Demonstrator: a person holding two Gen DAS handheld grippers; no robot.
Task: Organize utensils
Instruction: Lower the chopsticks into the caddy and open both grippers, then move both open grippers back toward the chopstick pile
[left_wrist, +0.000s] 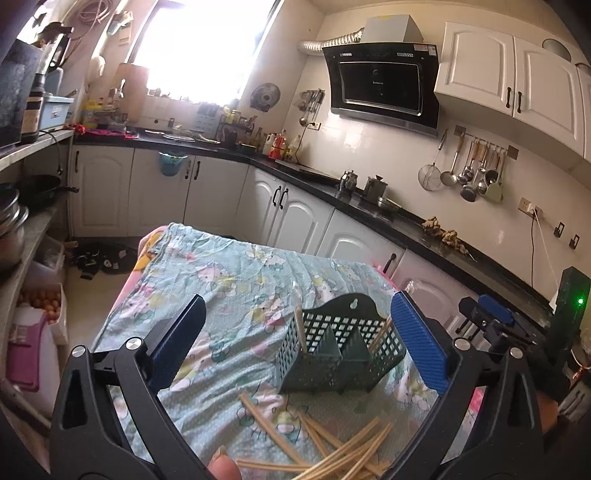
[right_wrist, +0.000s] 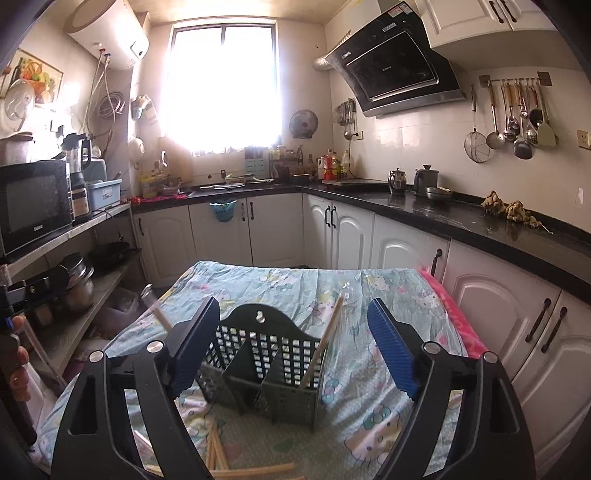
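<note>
Right now both grippers stand spread and empty: the left gripper (left_wrist: 295, 347) and right gripper (right_wrist: 295, 347) face the green basket (left_wrist: 340, 354) on the cloth. Loose chopsticks (left_wrist: 332, 450) lie crisscrossed just below the left one, nearer it, mostly slanting across its reach.

The microwave (right_wrist: 35, 206) on the shelf bears a small white brand name at its lower front, apparently "Galanz". The range hood (right_wrist: 397, 70) carries a small logo and stickers, all too small to read
</note>
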